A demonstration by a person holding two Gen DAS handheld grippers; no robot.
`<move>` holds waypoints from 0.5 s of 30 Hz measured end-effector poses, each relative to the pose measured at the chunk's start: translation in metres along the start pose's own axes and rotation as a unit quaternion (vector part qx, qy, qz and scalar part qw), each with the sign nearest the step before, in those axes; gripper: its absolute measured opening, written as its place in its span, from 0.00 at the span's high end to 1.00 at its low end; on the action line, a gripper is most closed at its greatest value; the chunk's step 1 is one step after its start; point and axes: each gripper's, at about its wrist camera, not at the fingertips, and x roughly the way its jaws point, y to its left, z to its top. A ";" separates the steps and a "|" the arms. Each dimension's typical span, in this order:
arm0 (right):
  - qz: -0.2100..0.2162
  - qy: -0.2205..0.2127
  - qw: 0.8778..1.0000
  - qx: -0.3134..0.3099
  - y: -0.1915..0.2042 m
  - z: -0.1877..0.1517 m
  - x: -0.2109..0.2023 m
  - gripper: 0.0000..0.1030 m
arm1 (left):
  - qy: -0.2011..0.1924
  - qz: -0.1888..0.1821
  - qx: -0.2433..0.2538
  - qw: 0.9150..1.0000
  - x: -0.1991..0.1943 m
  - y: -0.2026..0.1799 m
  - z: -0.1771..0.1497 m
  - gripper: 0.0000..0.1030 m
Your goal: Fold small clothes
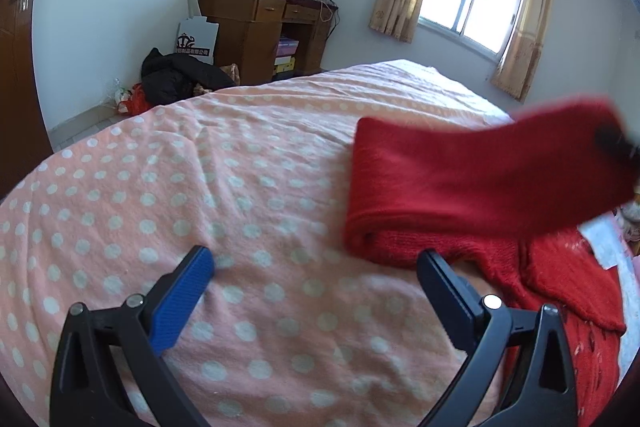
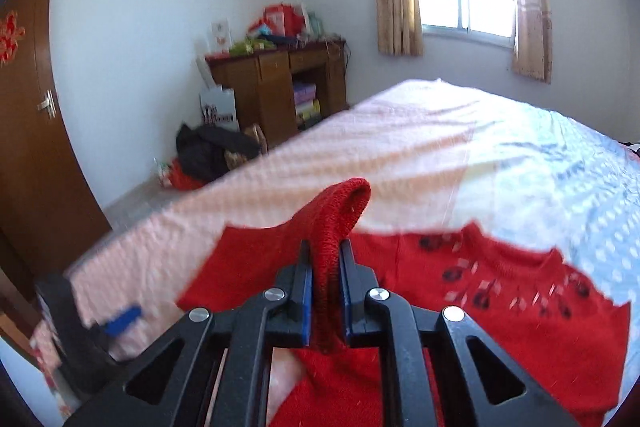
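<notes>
Right wrist view: right gripper (image 2: 325, 269) clamps sleeve (image 2: 340, 211) above sweater (image 2: 500, 307); left gripper (image 1: 316, 267) gapes empty beside sweater.

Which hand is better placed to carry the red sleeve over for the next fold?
Right. The right gripper is already shut on the red sleeve; the left gripper is open above the bedspread.

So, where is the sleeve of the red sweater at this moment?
The sleeve is pinched in the right gripper, raised above the red sweater on the pink dotted blanket; in the left wrist view it crosses the right side.
</notes>
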 end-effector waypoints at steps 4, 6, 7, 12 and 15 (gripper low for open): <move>-0.020 -0.037 0.999 -0.006 -0.017 0.028 -0.026 0.90 | 0.002 0.006 0.004 1.000 0.002 -0.002 0.002 0.00; -0.030 -0.048 0.998 -0.003 -0.032 0.038 -0.039 0.90 | 0.002 0.006 0.004 1.000 0.002 -0.002 0.002 0.00; -0.038 -0.052 0.998 -0.002 -0.040 0.042 -0.045 0.90 | 0.002 0.006 0.004 1.000 0.003 -0.002 0.002 0.00; -0.082 -0.062 0.994 0.020 -0.090 0.044 -0.069 0.90 | 0.003 0.013 0.009 1.000 0.003 -0.003 0.002 0.00; -0.098 -0.053 0.993 0.049 -0.125 0.037 -0.079 0.90 | 0.004 0.018 0.013 1.000 0.005 -0.004 0.001 0.00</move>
